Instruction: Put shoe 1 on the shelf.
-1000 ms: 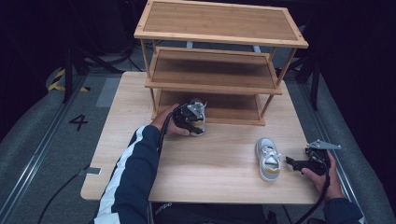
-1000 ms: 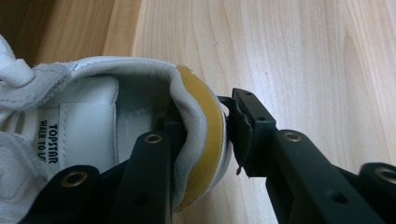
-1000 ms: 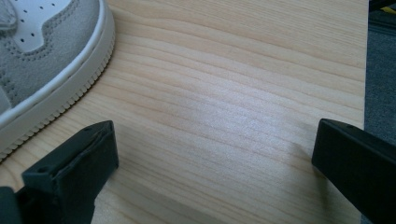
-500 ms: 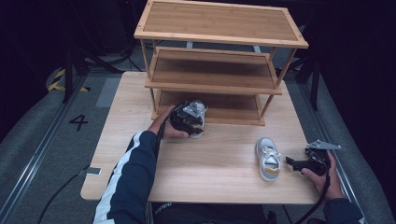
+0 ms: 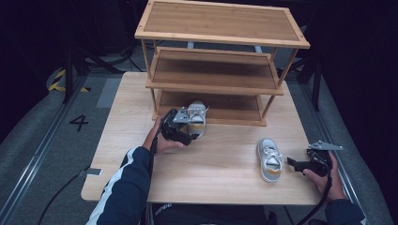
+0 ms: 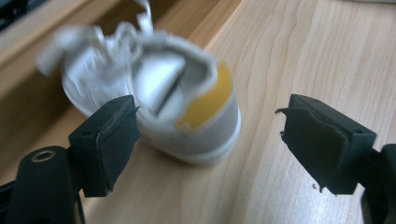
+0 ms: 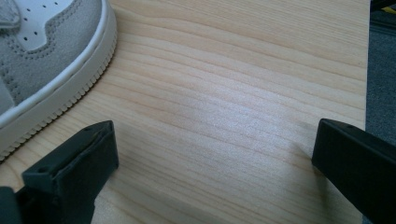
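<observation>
Matt wooden table, suede-like shoe

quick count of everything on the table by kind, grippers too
shoes: 2, one at the rack's bottom shelf, one near the right gripper
shoe rack: 1
grippers: 2, left gripper with jaws just opened off the shoe, right gripper open
total: 5

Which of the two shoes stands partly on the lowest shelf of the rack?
The shoe in front of the left gripper; the other shoe lies on the open table near the right gripper.
</observation>
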Motion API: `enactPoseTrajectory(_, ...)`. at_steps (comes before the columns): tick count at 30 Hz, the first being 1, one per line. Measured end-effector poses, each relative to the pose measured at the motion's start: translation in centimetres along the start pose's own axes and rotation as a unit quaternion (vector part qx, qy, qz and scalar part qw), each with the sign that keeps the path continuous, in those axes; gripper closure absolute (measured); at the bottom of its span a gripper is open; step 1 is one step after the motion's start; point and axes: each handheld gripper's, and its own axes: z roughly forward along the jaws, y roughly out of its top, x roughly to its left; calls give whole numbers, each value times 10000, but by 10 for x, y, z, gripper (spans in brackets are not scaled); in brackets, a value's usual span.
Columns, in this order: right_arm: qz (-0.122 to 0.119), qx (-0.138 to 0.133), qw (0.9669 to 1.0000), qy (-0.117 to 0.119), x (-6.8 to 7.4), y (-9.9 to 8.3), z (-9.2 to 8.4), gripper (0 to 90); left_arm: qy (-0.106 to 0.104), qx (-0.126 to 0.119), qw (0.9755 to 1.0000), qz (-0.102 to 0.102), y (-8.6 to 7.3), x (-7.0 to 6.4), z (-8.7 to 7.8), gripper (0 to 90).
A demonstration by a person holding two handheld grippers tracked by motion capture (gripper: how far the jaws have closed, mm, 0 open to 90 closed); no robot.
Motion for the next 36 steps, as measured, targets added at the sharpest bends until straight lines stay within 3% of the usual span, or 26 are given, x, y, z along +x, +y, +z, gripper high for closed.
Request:
enactPoseTrajectory(2, -2, 0, 10000, 0, 0, 0, 0, 5, -64, 57, 9996, -271, -9, 0, 6, 160)
enactPoseTrajectory(4, -3, -3, 10000, -2, 0, 0, 0, 5, -84, 172, 9991, -365, -16, -2, 15, 161)
enactPoseTrajectory(6, -1, -1, 10000, 0, 0, 0, 0, 5, -67, 271, 9989, -385, -19, -3, 21, 160)
enactPoseTrajectory(7, -1, 0, 10000, 0, 0, 0, 0, 5, 90, 425, 9985, -344, -20, -4, 26, 155)
enactPoseTrajectory(9, -2, 0, 10000, -1, 0, 0, 0, 5, 165, 517, 9981, -279, -20, -3, 31, 167)
enactPoseTrajectory(11, -2, -1, 10000, -1, 0, 0, 0, 6, 333, 471, 9976, -374, -20, -2, 34, 174)
enactPoseTrajectory(12, -1, 0, 10000, 0, 0, 0, 0, 5, 424, 313, 9976, -457, -19, -3, 36, 182)
enactPoseTrajectory(14, -3, -1, 10000, -1, 0, 0, 0, 6, 473, 285, 9976, -415, -17, 1, 35, 193)
enactPoseTrajectory(16, -1, -1, 10000, 0, 0, 0, 0, 6, 377, 110, 9975, -582, -16, 3, 35, 185)
enactPoseTrajectory(19, -2, -2, 10000, 1, 0, 0, 0, 5, 562, -26, 9972, -487, -11, 6, 32, 219)
enactPoseTrajectory(20, -1, 0, 10000, 1, 0, 0, 0, 5, 607, -188, 9963, -579, -9, 6, 32, 246)
enactPoseTrajectory(21, -2, -1, 10000, 0, 0, 0, 0, 5, 667, -197, 9963, -504, -7, 8, 31, 261)
enactPoseTrajectory(24, -1, -1, 10000, 1, 0, 0, 0, 5, 694, -48, 9959, -571, -4, 14, 38, 277)
enactPoseTrajectory(30, -1, -1, 10000, 1, 0, 0, 0, 5, 865, -86, 9936, -723, 4, 22, 53, 281)
enactPoseTrajectory(36, -10, -1, 10000, 5, 0, 0, 0, 6, 1074, -72, 9915, -732, 16, 34, 71, 282)
